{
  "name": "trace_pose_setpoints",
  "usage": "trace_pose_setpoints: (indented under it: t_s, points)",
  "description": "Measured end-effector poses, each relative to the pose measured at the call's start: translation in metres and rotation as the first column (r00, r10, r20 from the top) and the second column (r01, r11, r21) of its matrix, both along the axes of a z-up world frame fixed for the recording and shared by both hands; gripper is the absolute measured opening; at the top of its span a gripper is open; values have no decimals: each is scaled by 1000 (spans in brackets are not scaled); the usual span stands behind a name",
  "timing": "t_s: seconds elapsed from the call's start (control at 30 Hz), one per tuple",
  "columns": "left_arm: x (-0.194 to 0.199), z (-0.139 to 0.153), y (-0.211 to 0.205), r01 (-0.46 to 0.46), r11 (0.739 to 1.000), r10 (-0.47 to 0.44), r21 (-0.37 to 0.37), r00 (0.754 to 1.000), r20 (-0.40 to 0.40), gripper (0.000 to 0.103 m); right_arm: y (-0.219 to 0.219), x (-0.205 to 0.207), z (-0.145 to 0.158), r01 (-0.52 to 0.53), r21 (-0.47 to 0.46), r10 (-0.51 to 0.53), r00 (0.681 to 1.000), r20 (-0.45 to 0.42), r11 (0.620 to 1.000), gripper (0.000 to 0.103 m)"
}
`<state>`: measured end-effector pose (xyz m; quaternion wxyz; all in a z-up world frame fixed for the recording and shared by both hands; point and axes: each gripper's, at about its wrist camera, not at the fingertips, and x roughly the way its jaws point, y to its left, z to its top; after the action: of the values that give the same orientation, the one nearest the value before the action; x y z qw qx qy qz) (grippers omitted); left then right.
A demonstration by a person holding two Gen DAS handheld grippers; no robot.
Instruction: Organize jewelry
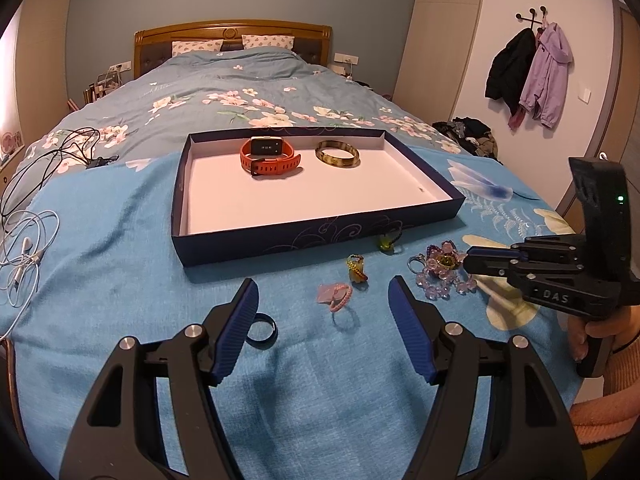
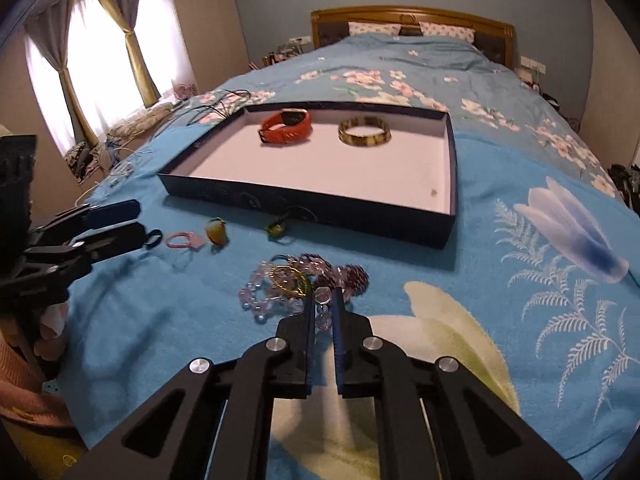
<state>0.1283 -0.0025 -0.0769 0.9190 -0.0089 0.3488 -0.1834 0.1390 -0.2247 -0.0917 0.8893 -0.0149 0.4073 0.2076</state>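
A dark blue tray (image 1: 280,248) with a white floor lies on the blue bedspread and holds an orange watch (image 1: 269,156) and an amber bangle (image 1: 337,154). In front of it lie a green charm (image 1: 386,242), a yellow charm (image 1: 356,270), a pink ring (image 1: 340,298) and a black ring (image 1: 262,326). My left gripper (image 1: 323,280) hangs open above the pink ring, with nothing held. To the right, my right gripper (image 2: 323,298) is shut on the near edge of a purple bead bracelet (image 2: 280,284), whose clear beads show between the pads.
White earphone cables (image 1: 28,248) and black cables (image 1: 64,152) lie on the bed at the left. A person's hand (image 1: 600,332) in a peach sleeve holds the right gripper. Jackets (image 1: 528,72) hang on the right wall. A curtained window (image 2: 92,60) is beyond the bed's left side.
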Motion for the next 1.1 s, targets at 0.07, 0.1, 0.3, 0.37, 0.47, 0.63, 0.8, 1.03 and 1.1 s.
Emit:
trace_pose_setpoints:
  t_s: [0.07, 0.1, 0.3, 0.37, 0.47, 0.63, 0.8, 1.03, 1.1]
  points:
    - [0, 0, 0, -1, 1000, 1, -1, 1000, -1, 67, -2, -1, 1, -8, 31, 8, 1000, -10, 999, 6]
    - [0, 0, 0, -1, 1000, 1, -1, 1000, 0, 67, -2, -1, 2, -9, 41, 9, 1000, -9, 999, 6]
    - [0, -2, 3, -4, 1000, 4, -13, 1000, -2, 67, -7, -3, 21, -29, 144, 26, 999, 26, 989, 6]
    - [1, -2, 3, -6, 1000, 6, -18, 1000, -2, 67, -8, -1, 28, -35, 187, 29, 999, 36, 982, 6]
    - [1, -2, 3, -5, 1000, 5, -19, 1000, -1, 67, -7, 2, 40, -56, 259, 44, 998, 54, 964, 6]
    - [-1, -3, 5, 2, 1000, -2, -9, 1000, 0, 67, -1, 2, 54, -100, 313, 73, 993, 94, 944, 0]
    - [-5, -3, 9, 4, 1000, -4, -5, 1000, -5, 67, 2, 2, 51, -94, 280, 71, 993, 89, 956, 0]
    - [-7, -5, 13, -4, 1000, 4, 11, 1000, -19, 67, 4, -1, 20, -73, 137, 72, 997, 9, 988, 35]
    - [-7, -6, 14, -4, 1000, 4, 10, 1000, -25, 67, 10, -3, 11, -85, 98, 87, 996, -9, 991, 36]
